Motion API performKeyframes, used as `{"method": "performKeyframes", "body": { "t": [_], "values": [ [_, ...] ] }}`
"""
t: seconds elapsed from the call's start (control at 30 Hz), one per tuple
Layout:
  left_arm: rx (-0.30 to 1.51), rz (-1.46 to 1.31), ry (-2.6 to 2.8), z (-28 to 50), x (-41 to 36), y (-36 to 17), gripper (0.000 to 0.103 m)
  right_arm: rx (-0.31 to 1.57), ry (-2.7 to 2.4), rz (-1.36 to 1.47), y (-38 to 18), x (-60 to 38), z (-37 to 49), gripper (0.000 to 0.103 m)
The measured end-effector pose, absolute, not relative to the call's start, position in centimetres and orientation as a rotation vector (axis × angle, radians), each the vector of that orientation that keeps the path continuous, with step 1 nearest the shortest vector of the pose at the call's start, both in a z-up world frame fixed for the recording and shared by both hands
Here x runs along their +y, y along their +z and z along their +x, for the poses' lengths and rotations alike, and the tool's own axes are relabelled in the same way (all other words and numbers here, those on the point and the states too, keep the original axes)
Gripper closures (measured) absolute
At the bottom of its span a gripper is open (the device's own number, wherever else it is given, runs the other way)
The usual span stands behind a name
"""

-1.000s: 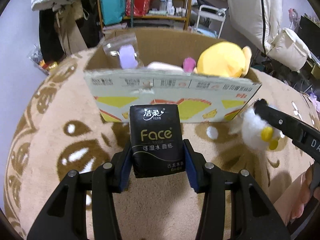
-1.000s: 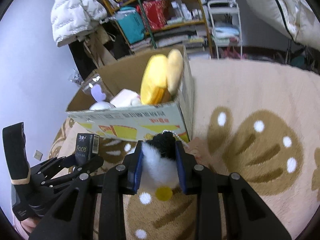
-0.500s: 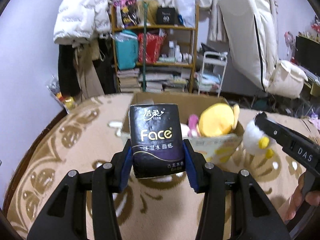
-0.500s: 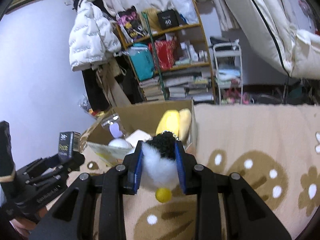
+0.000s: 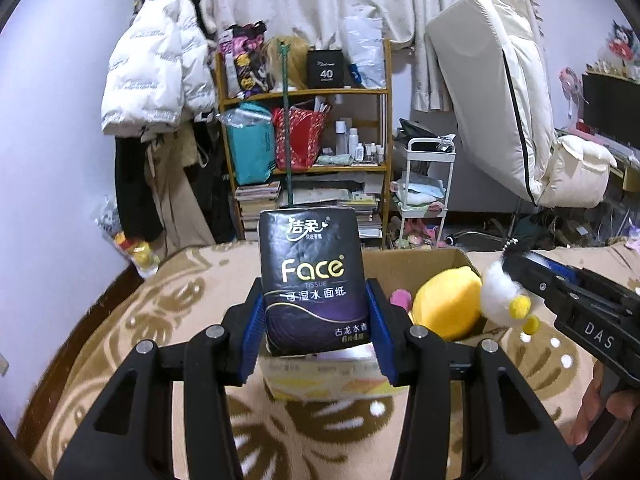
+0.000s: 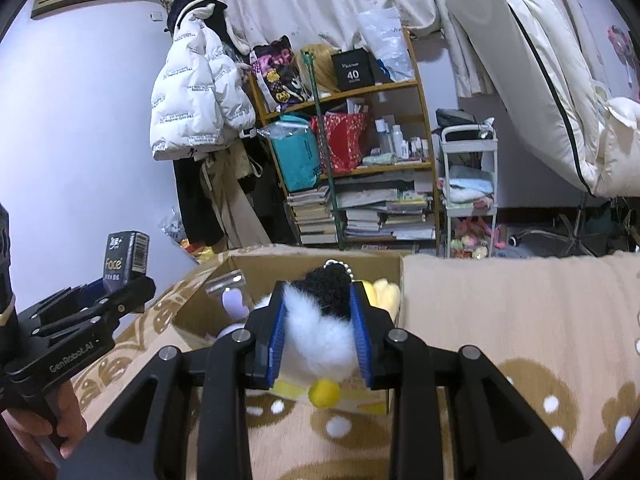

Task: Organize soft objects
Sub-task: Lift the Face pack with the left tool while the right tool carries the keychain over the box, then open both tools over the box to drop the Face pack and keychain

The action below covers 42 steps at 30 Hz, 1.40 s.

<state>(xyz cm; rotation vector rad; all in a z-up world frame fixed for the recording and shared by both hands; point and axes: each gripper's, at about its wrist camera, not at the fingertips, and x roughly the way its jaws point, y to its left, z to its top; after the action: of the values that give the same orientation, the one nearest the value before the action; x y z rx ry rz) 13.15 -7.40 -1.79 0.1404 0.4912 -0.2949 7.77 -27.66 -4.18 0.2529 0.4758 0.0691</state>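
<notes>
My left gripper (image 5: pixel 315 322) is shut on a black "Face" tissue pack (image 5: pixel 314 276), held upright in the air in front of an open cardboard box (image 5: pixel 420 258). My right gripper (image 6: pixel 320 332) is shut on a fluffy white and black penguin keychain toy (image 6: pixel 320 330), held above the box's near wall. The box (image 6: pixel 276 262) holds a yellow plush (image 5: pixel 446 304), a pink soft item (image 5: pixel 400 298) and a lilac item in clear wrap (image 6: pixel 232 300). The right gripper with the toy (image 5: pixel 502 292) shows at the right of the left wrist view. The left gripper with the pack (image 6: pixel 124 262) shows at the left of the right wrist view.
The box sits on a beige bed cover with brown flower shapes (image 5: pixel 180 312). Behind stand a wooden shelf with books and bags (image 5: pixel 308 152), a white cart (image 5: pixel 426 188), hanging coats (image 5: pixel 156 80) and a leaning mattress (image 5: pixel 492 92).
Both grippers have risen well above the bed with their loads still held. The box now lies lower and farther in both views, and more of the room shows.
</notes>
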Motion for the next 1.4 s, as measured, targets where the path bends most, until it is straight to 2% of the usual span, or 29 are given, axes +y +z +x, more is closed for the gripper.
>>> {"method": "performKeyframes", "body": {
  "t": [0.4,0.87,1.0,1.2,1.27,1.4],
  "values": [
    [0.546,0.169,-0.310,16.3,-9.1,-4.7,0.057,0.443,0.091,0.194,-4.9,-26.5,11.4,0.071],
    [0.665,0.179,-0.313,18.8,-9.5,-7.9,0.055,0.538,0.112,0.244,-8.6,-27.0,14.3,0.069],
    [0.674,0.193,-0.297,18.8,-9.5,-8.1,0.048,0.546,0.119,0.253,-8.9,-27.1,14.4,0.067],
    [0.686,0.186,-0.274,18.4,-8.9,-7.6,0.045,0.542,0.114,0.254,-8.8,-26.9,14.1,0.066],
    [0.676,0.189,-0.263,18.0,-8.6,-7.2,0.033,0.540,0.111,0.249,-8.7,-26.8,13.9,0.065],
    [0.639,0.197,-0.253,16.6,-8.0,-6.1,0.030,0.525,0.097,0.254,-8.1,-26.9,13.0,0.050]
  ]
}}
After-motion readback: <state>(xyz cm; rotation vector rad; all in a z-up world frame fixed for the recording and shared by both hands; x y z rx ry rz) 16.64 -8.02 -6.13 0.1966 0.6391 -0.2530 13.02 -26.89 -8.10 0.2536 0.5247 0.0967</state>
